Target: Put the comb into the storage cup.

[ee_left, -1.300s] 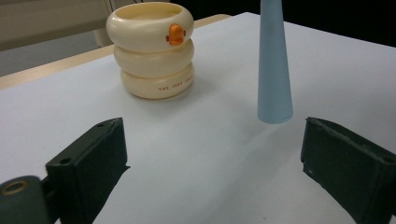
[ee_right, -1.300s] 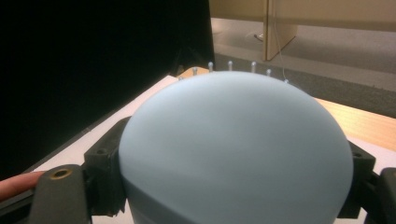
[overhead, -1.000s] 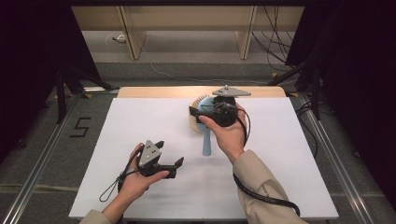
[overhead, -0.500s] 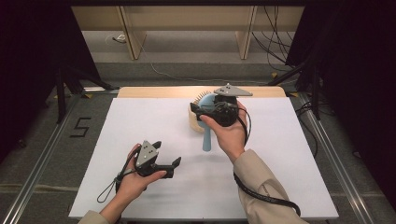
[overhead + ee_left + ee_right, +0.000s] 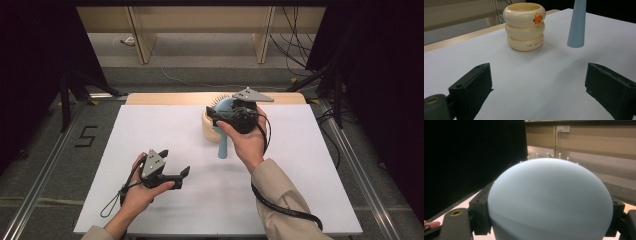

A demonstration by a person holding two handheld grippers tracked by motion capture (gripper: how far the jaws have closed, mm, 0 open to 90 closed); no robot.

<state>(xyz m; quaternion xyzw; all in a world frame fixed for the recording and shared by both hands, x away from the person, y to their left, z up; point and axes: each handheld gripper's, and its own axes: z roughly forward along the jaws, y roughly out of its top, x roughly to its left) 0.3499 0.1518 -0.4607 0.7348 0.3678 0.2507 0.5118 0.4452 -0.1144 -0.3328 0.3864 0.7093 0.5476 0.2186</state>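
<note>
Right gripper (image 5: 220, 119) fingers pinch pale-blue plastic hairbrush (image 5: 223, 145) head; lower handle squarely into cream ringed holder (image 5: 209, 131). Left gripper (image 5: 184, 172) fingers spread, empty.

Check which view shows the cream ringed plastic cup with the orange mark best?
Left gripper view: the cream ringed plastic cup stands whole and upright, its three rings, orange mark and small lettering clear. In the high view the right gripper and pale blue plastic hairbrush partly cover it.
</note>
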